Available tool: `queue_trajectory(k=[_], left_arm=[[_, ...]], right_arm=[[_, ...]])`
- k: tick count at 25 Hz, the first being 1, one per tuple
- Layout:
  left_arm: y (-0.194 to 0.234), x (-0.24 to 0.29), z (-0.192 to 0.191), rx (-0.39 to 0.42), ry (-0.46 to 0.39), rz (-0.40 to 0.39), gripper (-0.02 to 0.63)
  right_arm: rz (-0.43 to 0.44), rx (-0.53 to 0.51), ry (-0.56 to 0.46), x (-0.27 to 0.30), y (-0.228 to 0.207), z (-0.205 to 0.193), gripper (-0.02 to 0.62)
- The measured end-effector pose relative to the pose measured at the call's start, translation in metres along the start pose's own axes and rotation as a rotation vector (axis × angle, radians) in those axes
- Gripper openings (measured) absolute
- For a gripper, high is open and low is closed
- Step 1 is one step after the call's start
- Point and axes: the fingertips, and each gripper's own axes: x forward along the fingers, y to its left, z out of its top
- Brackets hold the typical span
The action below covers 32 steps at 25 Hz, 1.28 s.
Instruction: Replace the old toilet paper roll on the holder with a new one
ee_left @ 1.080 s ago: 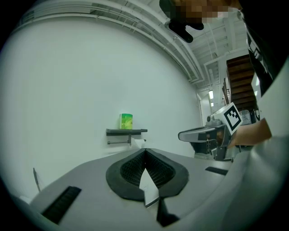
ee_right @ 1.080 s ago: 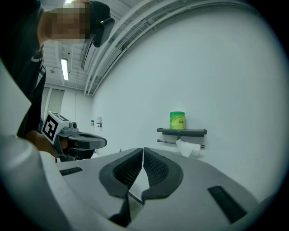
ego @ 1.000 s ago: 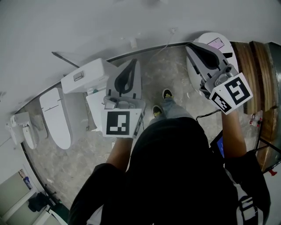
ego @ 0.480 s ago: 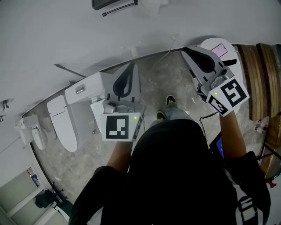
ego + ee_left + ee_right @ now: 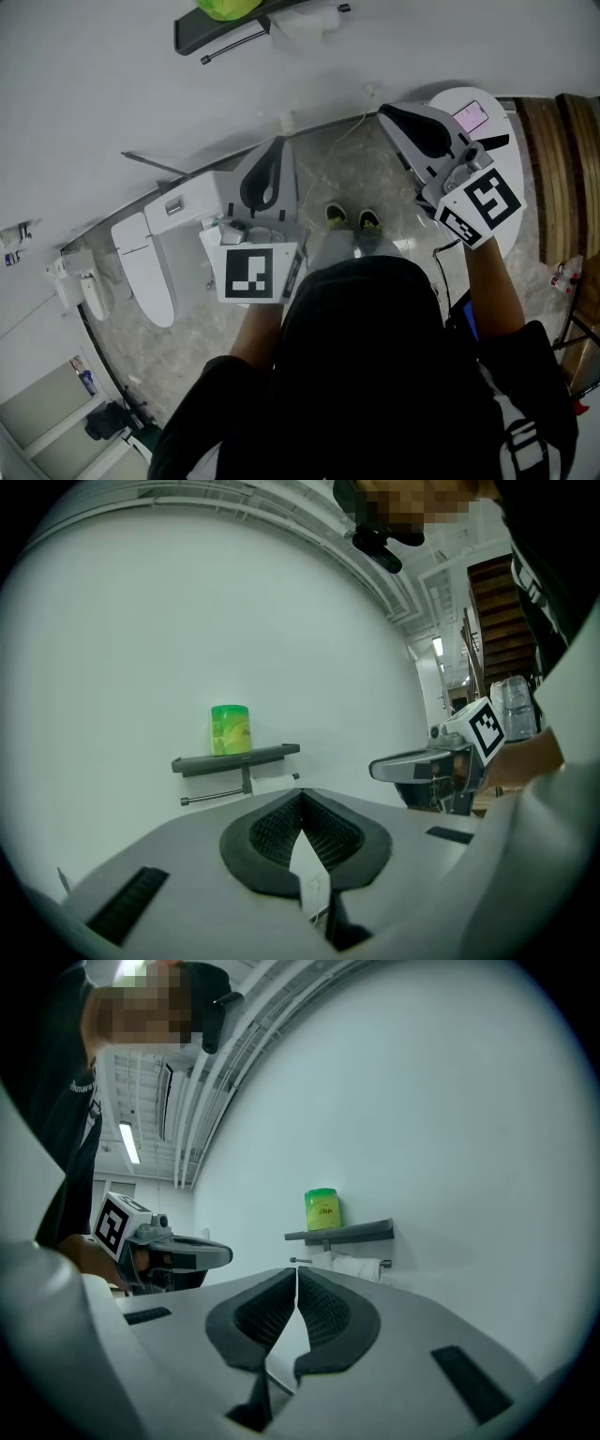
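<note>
A dark wall shelf carries a green-wrapped new roll, with a bar beneath it and the white old roll on the holder at the right end. In the left gripper view the green roll stands on the shelf straight ahead. The right gripper view shows the green roll and the white roll under the shelf. My left gripper and right gripper are both shut and empty, held level, pointing at the wall well short of the shelf.
A white toilet with its tank stands against the wall at the left. A round white table with a phone is at the right, wooden steps beyond it. The person's feet stand on the marbled floor.
Both grippers and the person have moved closer to the wall. The shelf with the green roll and the white roll has come into the head view at the top.
</note>
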Motion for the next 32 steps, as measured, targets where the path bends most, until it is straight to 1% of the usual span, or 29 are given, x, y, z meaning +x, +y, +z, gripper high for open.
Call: queue_trajectory(k=[2, 3, 5, 7, 10, 15, 19, 23, 28, 32], left_arm=[[-0.001, 0.005, 0.002, -0.002, 0.007, -0.004, 0.014], [-0.003, 0.008, 0.005, -0.001, -0.004, -0.014, 0.014], [-0.007, 0.012, 0.007, 0.002, -0.020, -0.034, 0.014], [-0.010, 0.018, 0.004, 0.003, -0.013, -0.050, 0.014], [-0.011, 0.028, 0.003, -0.014, -0.008, -0.067, 0.014], [0.001, 0.046, -0.003, -0.021, -0.016, -0.088, 0.014], [0.019, 0.063, -0.012, -0.032, -0.019, -0.095, 0.014], [0.038, 0.079, -0.014, -0.038, -0.022, -0.113, 0.014], [0.076, 0.099, -0.022, -0.054, 0.002, -0.112, 0.014], [0.099, 0.112, -0.015, -0.069, -0.031, -0.119, 0.014]], right_arm=[[0.008, 0.001, -0.015, -0.001, -0.003, 0.004, 0.023], [0.009, -0.006, -0.016, -0.001, -0.005, 0.004, 0.021], [0.008, -0.021, -0.011, -0.002, -0.008, 0.005, 0.021], [-0.001, -0.036, -0.006, -0.004, -0.014, 0.006, 0.023], [-0.040, -0.052, -0.006, -0.010, -0.030, 0.009, 0.022], [-0.117, -0.067, -0.035, -0.010, -0.056, 0.018, 0.023], [-0.134, -0.065, -0.054, 0.005, -0.071, 0.019, 0.023], [-0.135, -0.095, 0.009, 0.032, -0.070, 0.009, 0.023], [-0.129, -0.213, 0.090, 0.080, -0.070, 0.008, 0.023], [-0.122, -0.278, 0.133, 0.111, -0.075, 0.014, 0.023]])
